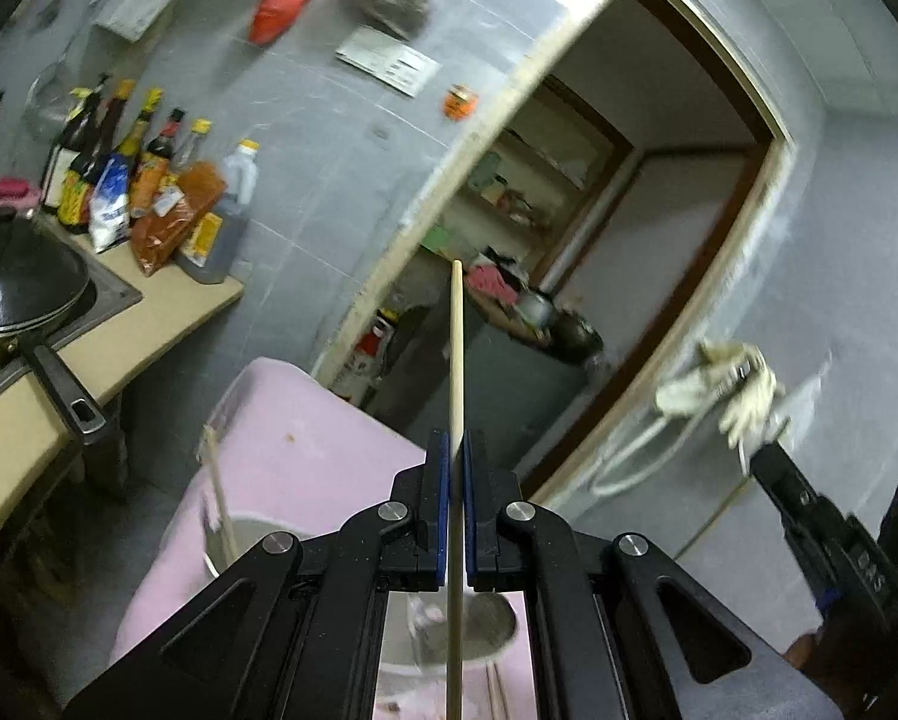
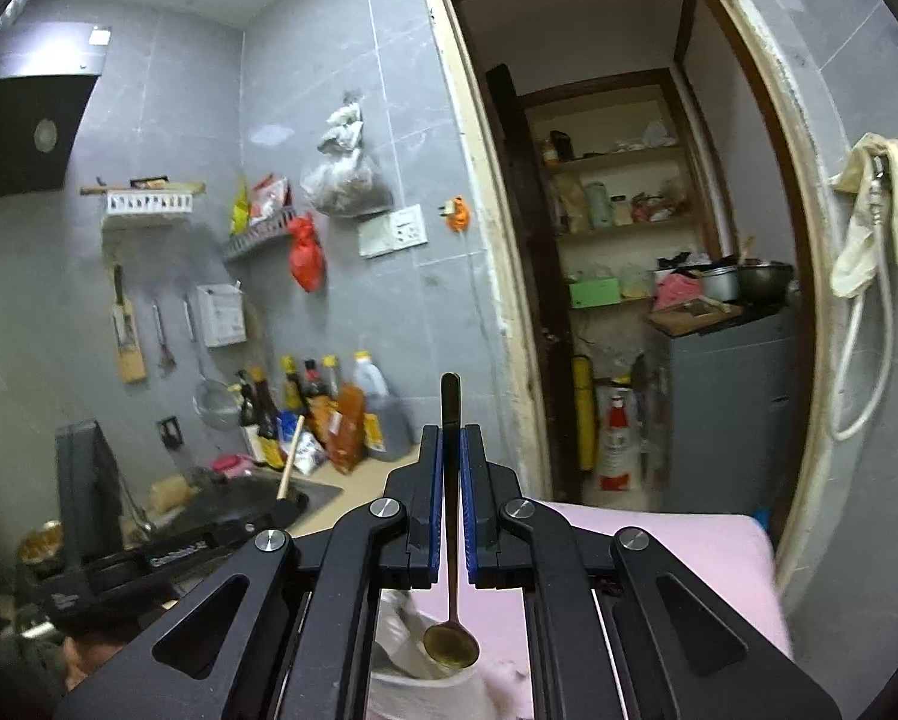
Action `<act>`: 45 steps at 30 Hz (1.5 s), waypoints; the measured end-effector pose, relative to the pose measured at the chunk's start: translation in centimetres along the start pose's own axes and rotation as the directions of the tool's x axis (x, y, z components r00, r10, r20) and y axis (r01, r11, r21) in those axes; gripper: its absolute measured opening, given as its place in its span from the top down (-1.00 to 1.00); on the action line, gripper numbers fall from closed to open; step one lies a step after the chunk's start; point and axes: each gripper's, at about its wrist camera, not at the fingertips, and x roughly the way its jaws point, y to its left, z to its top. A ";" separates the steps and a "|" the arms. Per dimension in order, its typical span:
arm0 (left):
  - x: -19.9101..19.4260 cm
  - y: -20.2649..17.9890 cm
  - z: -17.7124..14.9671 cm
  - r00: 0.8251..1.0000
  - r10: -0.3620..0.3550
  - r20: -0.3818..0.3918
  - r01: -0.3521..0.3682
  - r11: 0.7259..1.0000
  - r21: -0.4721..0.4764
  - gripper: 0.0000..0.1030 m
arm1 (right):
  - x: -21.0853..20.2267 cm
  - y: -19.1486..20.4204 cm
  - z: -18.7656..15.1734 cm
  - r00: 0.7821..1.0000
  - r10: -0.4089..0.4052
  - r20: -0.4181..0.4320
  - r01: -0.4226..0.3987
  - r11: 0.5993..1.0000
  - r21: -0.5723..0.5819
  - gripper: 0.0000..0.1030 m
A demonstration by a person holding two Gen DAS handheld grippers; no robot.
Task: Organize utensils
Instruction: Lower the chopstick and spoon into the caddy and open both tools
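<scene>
1. The left gripper (image 1: pixel 456 450) is clamped tight on a pale wooden chopstick (image 1: pixel 456 360), which runs straight out past its fingertips, held up over the pink cloth (image 1: pixel 305 438).
2. The right gripper (image 2: pixel 449 444) is pinched shut on the handle of a dark metal spoon (image 2: pixel 451 540); the bowl hangs back beneath the jaws, above a white cup (image 2: pixel 425 684).
3. Another chopstick (image 1: pixel 218 492) leans in a white cup (image 1: pixel 239 540) standing on the cloth.
4. A black wok (image 1: pixel 17 288) sits on the counter (image 1: pixel 167 312) beside the sauce bottles (image 1: pixel 137 162).
</scene>
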 end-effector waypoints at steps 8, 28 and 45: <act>1.7 4.1 2.8 0.993 0.070 0.090 -0.067 0.997 -0.043 0.96 | 3.7 1.3 -1.5 0.999 0.021 -0.041 -0.021 1.000 0.011 0.94; 3.9 2.6 -3.7 0.961 0.191 0.201 -0.235 0.945 0.227 0.96 | 8.1 0.8 -7.6 0.966 0.002 -0.257 0.005 1.000 0.027 0.92; 0.9 1.9 -4.2 0.976 0.199 0.089 -0.215 0.944 0.250 0.55 | 5.0 0.6 -6.5 0.973 0.030 -0.228 -0.019 0.998 0.053 0.48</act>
